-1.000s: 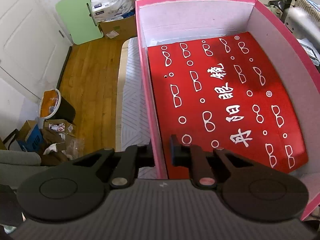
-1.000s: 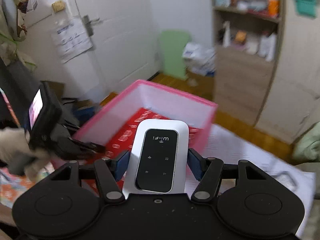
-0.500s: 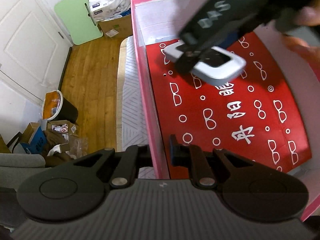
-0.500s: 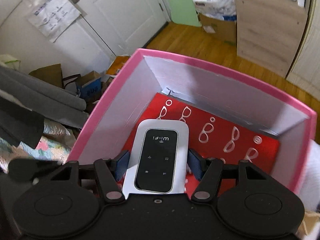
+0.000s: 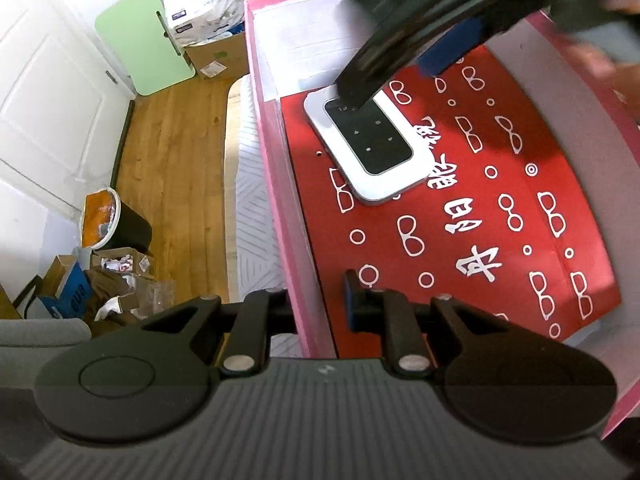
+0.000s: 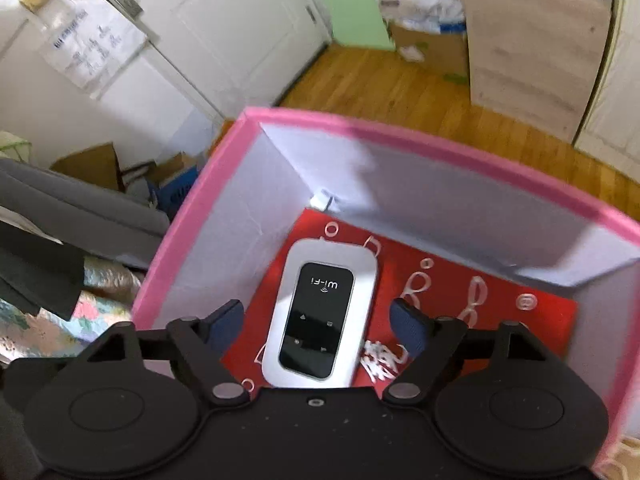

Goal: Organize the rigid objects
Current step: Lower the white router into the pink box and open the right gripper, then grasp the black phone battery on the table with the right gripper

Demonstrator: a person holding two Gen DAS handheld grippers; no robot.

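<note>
The right gripper (image 6: 318, 316) is spreading its jaws, its pads clear of the white Wi-Fi router (image 6: 320, 314) lying flat between them on the pink box's (image 6: 192, 208) red printed liner (image 5: 460, 216). The left gripper (image 5: 316, 300) pinches the box's near wall, its jaws easing apart; the router lies well ahead of it.

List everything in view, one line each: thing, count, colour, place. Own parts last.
Wi-Fi router: 1, white with black face, flat on the box floor near a far corner.
Box: 1, pink rim, pale inner walls, on a striped surface.
Liner: 1, red with white glasses print, covers the box floor.
Bin: 1, black, on the wooden floor.
Board: 1, green, leaning by the door.
Left gripper: 1, black, jaws clamped on the box's side wall.
Right gripper: 1, black, jaws opening either side of the router, clear of it.
</note>
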